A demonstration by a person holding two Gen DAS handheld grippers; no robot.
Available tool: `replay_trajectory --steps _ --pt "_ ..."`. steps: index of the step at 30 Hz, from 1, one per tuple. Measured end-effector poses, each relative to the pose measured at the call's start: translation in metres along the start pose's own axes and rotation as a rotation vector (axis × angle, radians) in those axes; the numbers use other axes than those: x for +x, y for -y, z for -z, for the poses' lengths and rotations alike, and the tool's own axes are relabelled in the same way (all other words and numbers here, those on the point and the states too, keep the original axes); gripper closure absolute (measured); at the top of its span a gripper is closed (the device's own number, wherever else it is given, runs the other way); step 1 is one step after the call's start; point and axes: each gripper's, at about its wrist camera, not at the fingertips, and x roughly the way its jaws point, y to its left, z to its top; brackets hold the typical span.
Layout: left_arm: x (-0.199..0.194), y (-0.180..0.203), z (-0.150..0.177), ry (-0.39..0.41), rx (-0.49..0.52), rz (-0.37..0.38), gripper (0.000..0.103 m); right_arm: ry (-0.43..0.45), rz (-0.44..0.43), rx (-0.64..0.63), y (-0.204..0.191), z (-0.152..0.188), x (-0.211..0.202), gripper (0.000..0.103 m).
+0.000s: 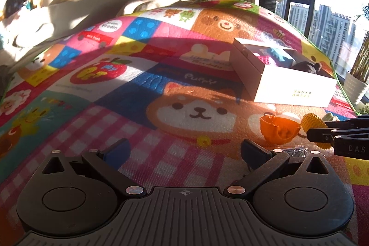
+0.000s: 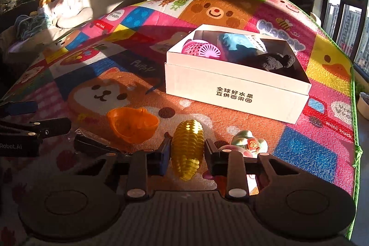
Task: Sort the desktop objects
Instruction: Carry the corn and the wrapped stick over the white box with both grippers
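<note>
A yellow toy corn cob (image 2: 188,144) lies on the patchwork play mat, and my right gripper (image 2: 187,150) is shut on it, one pad against each side. An orange bowl-shaped toy (image 2: 132,125) sits just left of the corn, and a small pastel figurine (image 2: 250,142) just right of it. My left gripper (image 1: 184,149) stands wide open over the pink checked patch with nothing between its fingers. From the left wrist view the orange toy (image 1: 279,130) and the corn (image 1: 311,123) are at the right, near the right gripper's fingers (image 1: 322,136).
A white open box (image 2: 230,84) behind the toys holds a pink mesh ball (image 2: 200,50), a blue item (image 2: 237,43) and a black plush (image 2: 276,63). A crumpled clear wrapper (image 1: 297,150) lies by the orange toy. A sofa with cushions stands beyond the mat; windows are at the right.
</note>
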Motion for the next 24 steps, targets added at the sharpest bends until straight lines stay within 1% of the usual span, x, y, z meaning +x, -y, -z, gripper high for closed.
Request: replay_trajectory --steps 1,4,5,6,7,10,11,14,16,17,19,21,24 --pt "-0.003 0.001 0.0 0.001 -0.008 0.019 0.0 0.01 0.0 0.004 0.002 0.002 -0.007 0.072" --pt "-0.008 0.009 0.002 -0.024 -0.028 0.138 0.0 0.033 -0.02 0.022 0.014 0.013 -0.037 0.072" --pt "-0.009 0.019 0.002 -0.043 -0.013 0.192 0.0 0.032 -0.026 0.033 0.018 0.018 -0.044 0.072" --pt "-0.009 0.027 0.002 -0.052 0.009 0.215 0.0 0.023 -0.032 0.044 0.021 0.024 -0.05 0.072" --pt "-0.009 0.044 0.004 -0.061 0.06 0.234 0.0 0.016 -0.033 0.048 0.023 0.029 -0.054 0.072" --pt "-0.002 0.077 0.005 -0.084 0.161 0.226 0.0 0.01 0.008 0.039 0.025 0.046 -0.062 0.072" --pt "0.002 0.085 0.005 -0.101 0.172 0.214 0.0 0.009 0.021 0.044 0.026 0.051 -0.062 0.072" --pt "0.016 0.095 0.001 -0.141 0.152 0.175 0.0 0.011 0.053 0.051 0.027 0.06 -0.06 0.072" --pt "0.02 0.098 0.0 -0.149 0.15 0.177 0.0 0.015 0.046 0.058 0.029 0.064 -0.058 0.066" --pt "0.022 0.099 0.0 -0.154 0.154 0.185 0.0 0.014 0.043 0.064 0.029 0.066 -0.057 0.059" --pt "0.026 0.104 0.0 -0.16 0.174 0.185 0.0 0.025 0.031 0.074 0.031 0.065 -0.057 0.055" --pt "0.03 0.11 0.001 -0.165 0.192 0.17 0.0 0.039 0.026 0.088 0.033 0.065 -0.057 0.042" --pt "0.038 0.116 -0.001 -0.164 0.201 0.14 0.0 0.051 0.019 0.09 0.033 0.065 -0.058 0.04"
